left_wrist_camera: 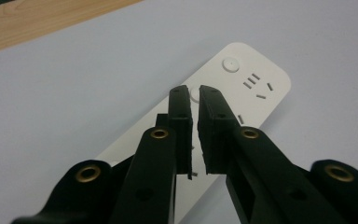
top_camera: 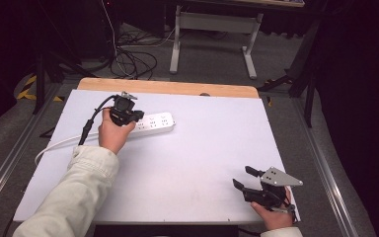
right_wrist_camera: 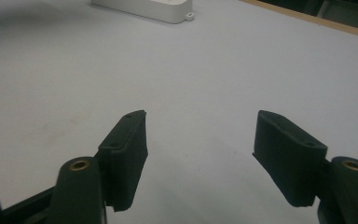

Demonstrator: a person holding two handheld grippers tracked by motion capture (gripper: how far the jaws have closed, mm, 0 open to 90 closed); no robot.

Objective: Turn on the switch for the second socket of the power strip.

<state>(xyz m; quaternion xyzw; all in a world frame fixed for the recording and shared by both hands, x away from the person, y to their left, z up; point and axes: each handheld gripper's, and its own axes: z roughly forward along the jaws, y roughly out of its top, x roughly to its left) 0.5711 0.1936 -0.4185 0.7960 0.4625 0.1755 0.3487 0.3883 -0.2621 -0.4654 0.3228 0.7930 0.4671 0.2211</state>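
My left claw [top_camera: 139, 116] over the power strip [top_camera: 154, 123]

The strip lies near the far wooden edge [top_camera: 168, 88] of the white table [top_camera: 187, 163], long axis left to right, with much free surface in front. My left claw has a narrow gap and holds nothing; my right claw [top_camera: 241, 177] is wide, empty, near the front edge.

The white table [top_camera: 192, 163] is bright and evenly lit, but the room around it is very dark. Shadows are soft. In both gripper views the close black jaws look blurry.
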